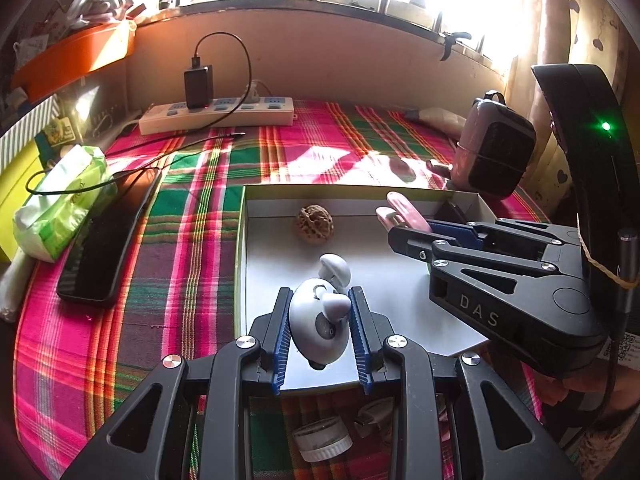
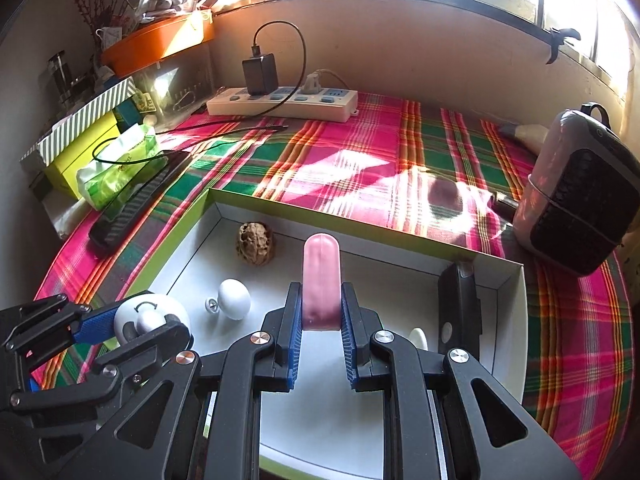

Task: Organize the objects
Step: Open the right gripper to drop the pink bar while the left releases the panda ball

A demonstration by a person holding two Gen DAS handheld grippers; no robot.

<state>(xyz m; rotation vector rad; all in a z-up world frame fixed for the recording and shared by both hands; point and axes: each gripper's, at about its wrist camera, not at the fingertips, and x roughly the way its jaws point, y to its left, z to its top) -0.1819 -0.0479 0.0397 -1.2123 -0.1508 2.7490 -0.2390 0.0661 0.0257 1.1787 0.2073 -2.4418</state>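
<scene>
Both grippers share one construction. The left gripper [image 1: 320, 312] consists of black moulded linkage arms with triangular cut-outs, joined by round silver pivot screws. Each finger carries a blue ribbed pad [image 1: 282, 338] on its inner face. The right gripper [image 2: 320, 320] has the same black linkage, silver screws and blue ribbed pads [image 2: 295, 344]. Seen from the left wrist camera, the right gripper body bears the raised letters "DAS" and supports a black housing with a lit green indicator light [image 1: 606, 126]. A braided cord and a dark cable run down beside this housing.
</scene>
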